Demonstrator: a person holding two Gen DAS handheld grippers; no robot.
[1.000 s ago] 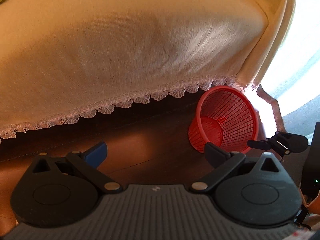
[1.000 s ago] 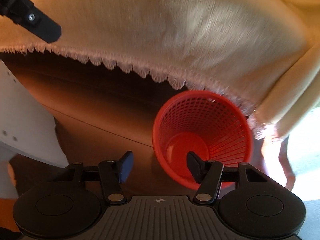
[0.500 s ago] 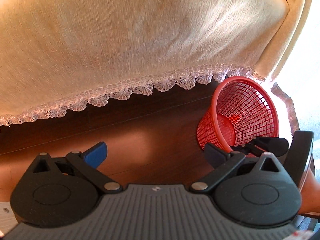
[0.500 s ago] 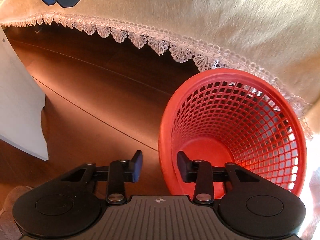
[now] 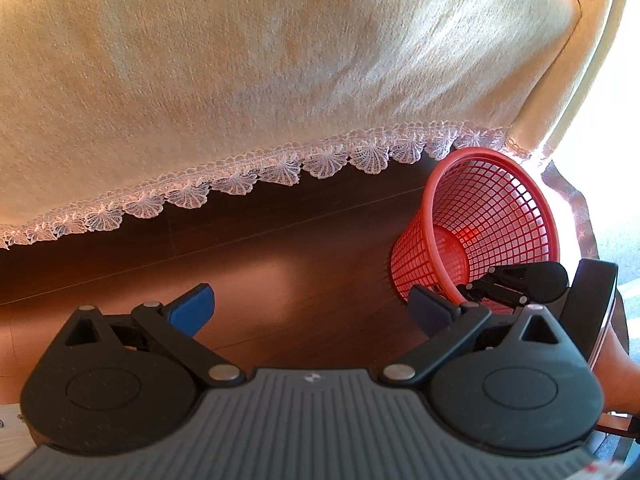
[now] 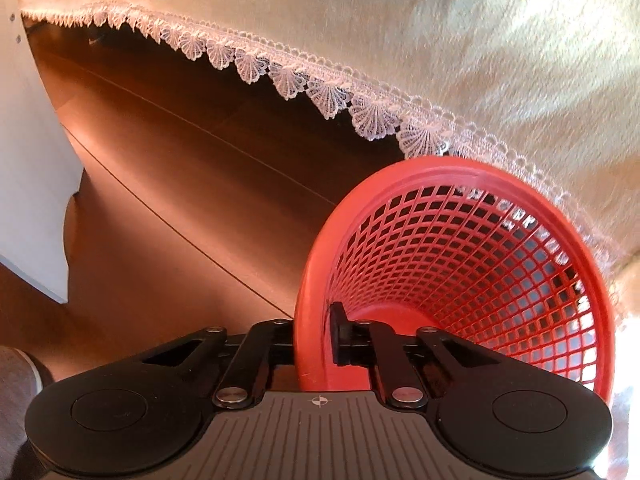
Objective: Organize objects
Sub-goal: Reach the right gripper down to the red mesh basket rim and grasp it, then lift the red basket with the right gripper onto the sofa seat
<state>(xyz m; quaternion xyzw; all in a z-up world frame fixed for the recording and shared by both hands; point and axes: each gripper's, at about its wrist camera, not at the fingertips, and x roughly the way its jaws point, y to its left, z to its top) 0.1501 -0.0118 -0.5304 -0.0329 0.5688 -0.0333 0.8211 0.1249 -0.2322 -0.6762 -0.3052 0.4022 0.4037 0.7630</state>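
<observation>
A red mesh basket [image 6: 472,264] stands on the wooden floor beside the hanging cream tablecloth. It is empty. My right gripper [image 6: 316,340] is shut on its near rim, one finger inside the basket and one outside. In the left wrist view the basket [image 5: 480,232] stands at the right with the right gripper [image 5: 516,280] at its rim. My left gripper [image 5: 308,308] is open and empty above the bare floor, left of the basket.
The cream tablecloth with a lace hem [image 5: 280,80] hangs low over the floor behind the basket. A white panel [image 6: 28,184] stands at the left in the right wrist view. Bright daylight falls on the floor to the right of the basket.
My right gripper moved forward to the basket and closed its fingers over the near rim. My left gripper tilted slightly and stayed open.
</observation>
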